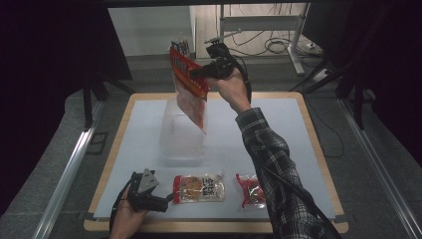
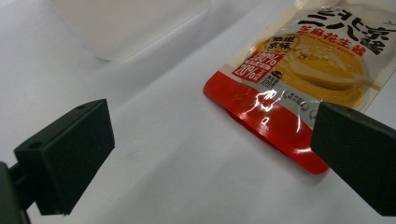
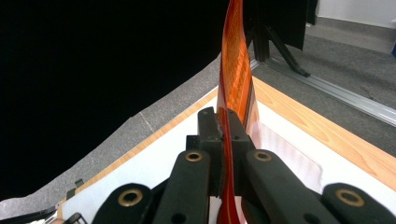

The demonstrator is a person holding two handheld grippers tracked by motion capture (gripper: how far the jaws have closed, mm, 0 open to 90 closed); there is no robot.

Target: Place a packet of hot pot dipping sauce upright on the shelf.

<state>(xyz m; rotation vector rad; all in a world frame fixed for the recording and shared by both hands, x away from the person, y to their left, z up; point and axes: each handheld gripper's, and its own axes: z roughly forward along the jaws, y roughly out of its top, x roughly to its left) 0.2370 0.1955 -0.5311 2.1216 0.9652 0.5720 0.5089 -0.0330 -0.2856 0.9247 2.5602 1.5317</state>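
Right gripper (image 1: 195,73) clamps red snack packet (image 1: 188,84), raised at upper center of frame above clear container (image 1: 182,137). Left gripper (image 1: 168,201), jaws wide apart, sits lower left beside sauce pouch (image 1: 199,188) on table (image 1: 139,144).

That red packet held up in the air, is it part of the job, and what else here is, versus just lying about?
Part of the job, probably:
- red packet, clamped in the right gripper
- clear bin below it
- sauce packet ahead of the open left gripper
- small red packet

Lying about:
- floor cables
- desk frame
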